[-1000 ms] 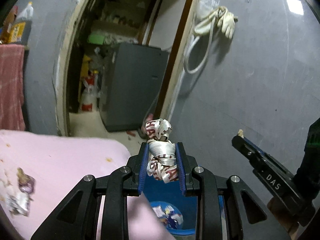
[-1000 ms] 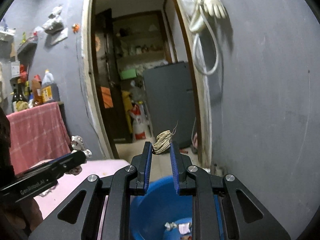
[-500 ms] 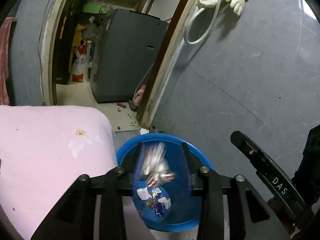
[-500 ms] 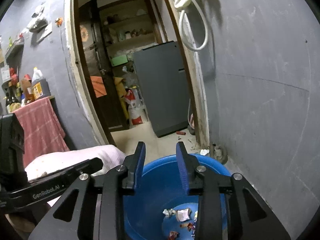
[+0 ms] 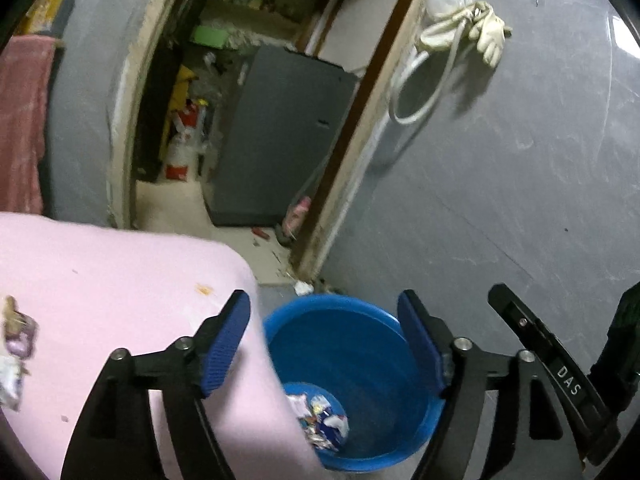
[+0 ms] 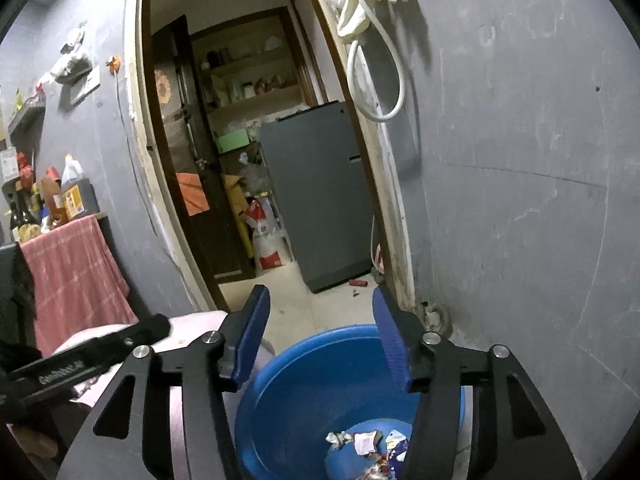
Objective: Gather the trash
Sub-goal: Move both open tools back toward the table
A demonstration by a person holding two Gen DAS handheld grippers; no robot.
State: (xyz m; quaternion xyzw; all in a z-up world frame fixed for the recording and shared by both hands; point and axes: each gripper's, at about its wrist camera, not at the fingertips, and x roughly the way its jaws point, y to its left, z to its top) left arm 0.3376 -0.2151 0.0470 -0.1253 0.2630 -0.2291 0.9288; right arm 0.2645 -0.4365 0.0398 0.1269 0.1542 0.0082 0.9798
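A blue plastic bin point(image 5: 344, 356) point(image 6: 320, 384) stands on the floor by the grey wall, with crumpled wrappers point(image 5: 322, 420) point(image 6: 368, 444) at its bottom. My left gripper point(image 5: 326, 340) hangs over the bin's near left rim; its jaws are opening and nothing is between them. My right gripper point(image 6: 320, 336) is above the bin too, its jaws opening, also with nothing in them. More wrappers point(image 5: 14, 356) lie on the pink sheet at the far left. The other gripper's black finger shows at the right edge of the left wrist view and at the left of the right wrist view.
The pink-covered bed point(image 5: 100, 292) overlaps the bin's left side. A doorway behind leads to a room with a grey fridge point(image 5: 272, 140) point(image 6: 320, 192). A white hose and glove point(image 5: 480, 32) hang on the grey wall. A red towel point(image 6: 72, 280) drapes at the left.
Both grippers let go of their trash: the white-and-red wrapper dropped from the left one into the bin, the brownish scrap left the right one. Both jaws spread wide and tipped down over the bin.
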